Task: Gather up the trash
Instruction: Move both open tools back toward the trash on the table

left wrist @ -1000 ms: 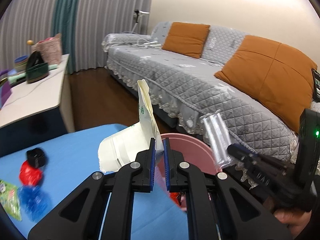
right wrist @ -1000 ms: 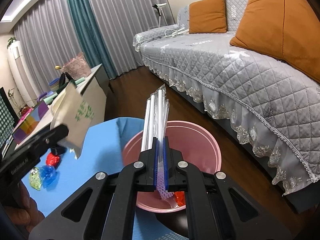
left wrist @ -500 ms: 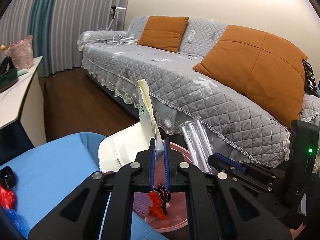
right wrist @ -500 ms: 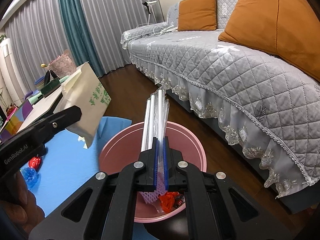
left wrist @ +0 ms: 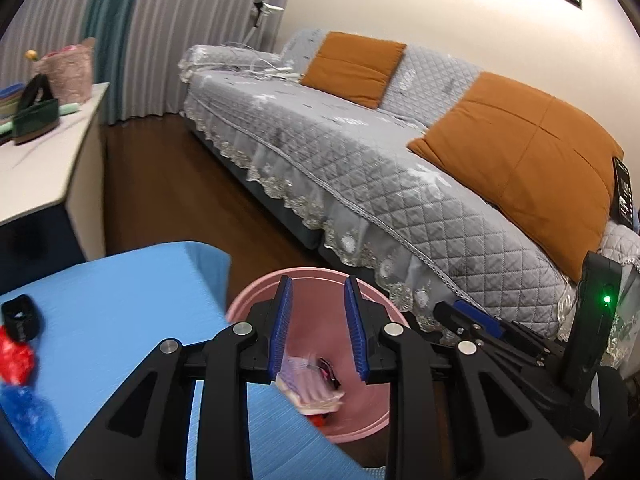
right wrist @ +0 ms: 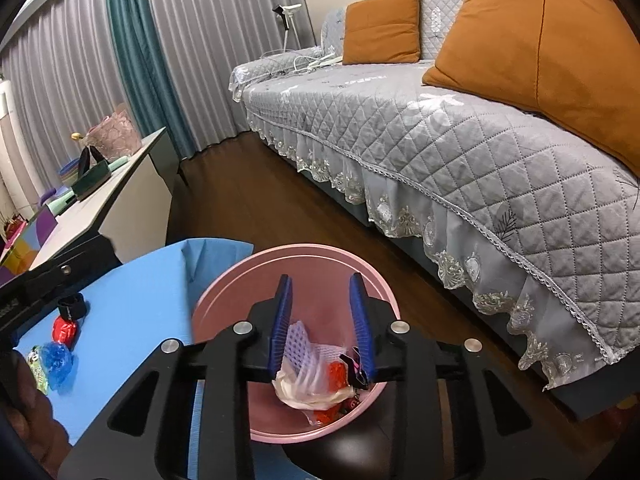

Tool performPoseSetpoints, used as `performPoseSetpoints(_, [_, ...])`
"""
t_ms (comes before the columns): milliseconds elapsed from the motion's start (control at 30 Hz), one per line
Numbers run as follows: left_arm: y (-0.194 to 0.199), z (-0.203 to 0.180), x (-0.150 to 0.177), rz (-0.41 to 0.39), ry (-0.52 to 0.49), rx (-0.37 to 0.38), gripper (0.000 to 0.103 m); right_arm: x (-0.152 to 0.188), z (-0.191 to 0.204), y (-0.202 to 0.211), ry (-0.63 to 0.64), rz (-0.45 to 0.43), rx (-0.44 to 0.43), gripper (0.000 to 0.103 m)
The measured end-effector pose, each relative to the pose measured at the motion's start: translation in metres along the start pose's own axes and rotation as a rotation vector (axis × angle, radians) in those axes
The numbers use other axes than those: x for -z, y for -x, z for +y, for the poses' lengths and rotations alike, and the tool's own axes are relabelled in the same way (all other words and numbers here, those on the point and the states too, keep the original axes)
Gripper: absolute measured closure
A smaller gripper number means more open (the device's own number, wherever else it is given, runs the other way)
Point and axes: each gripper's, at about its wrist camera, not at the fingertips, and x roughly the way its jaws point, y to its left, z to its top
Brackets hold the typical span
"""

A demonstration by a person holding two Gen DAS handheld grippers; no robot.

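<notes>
From your left wrist: your left claw (left wrist: 318, 324) has just been opening, and there's nothing between its blue pads now, the jaws standing a modest way apart right over the pink bin (left wrist: 362, 428). The cream paper bag you had pinched a moment ago is gone from the claw. A pale heap sits blurred down in the bin, so it looks like the drop landed. Your right claw (left wrist: 464, 316) pokes in from the right, just beside the bin's far rim; from here you can't tell its gap. Out on the blue tabletop (left wrist: 120, 320), at the left edge, a black band (left wrist: 20, 316), a red wrapper (left wrist: 14, 360) and a blue wrapper (left wrist: 26, 412) wait for you.

Over to your right wrist: your right claw (right wrist: 322, 320) has also just been opening, jaws partly apart and empty. The clear plastic sleeve it carried is out of its grip. Below, the bin (right wrist: 224, 292) holds a white mesh sheet (right wrist: 302, 342), crumpled pale paper (right wrist: 304, 394) and red scraps (right wrist: 336, 372). Both loads released, then. Left on the tabletop (right wrist: 140, 300) lie the black band (right wrist: 72, 306), red wrapper (right wrist: 64, 330), blue wrapper (right wrist: 56, 360) and a green packet (right wrist: 38, 364), so your next run is back that way.
</notes>
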Motion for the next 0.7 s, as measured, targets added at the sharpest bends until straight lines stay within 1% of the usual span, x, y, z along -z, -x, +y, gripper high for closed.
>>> performPoseSetpoints(300, [0.062,0.016,0.003,-0.055,0.009,-0.085,0.077,0.004,0.023,0.026,0.037,-0.035,-0.047,0.071])
performPoseSetpoints(700, [0.132,0.037,0.026,-0.089,-0.004,-0.202,0.077,0.011,0.064,0.054,0.101,-0.067,-0.121,0.071])
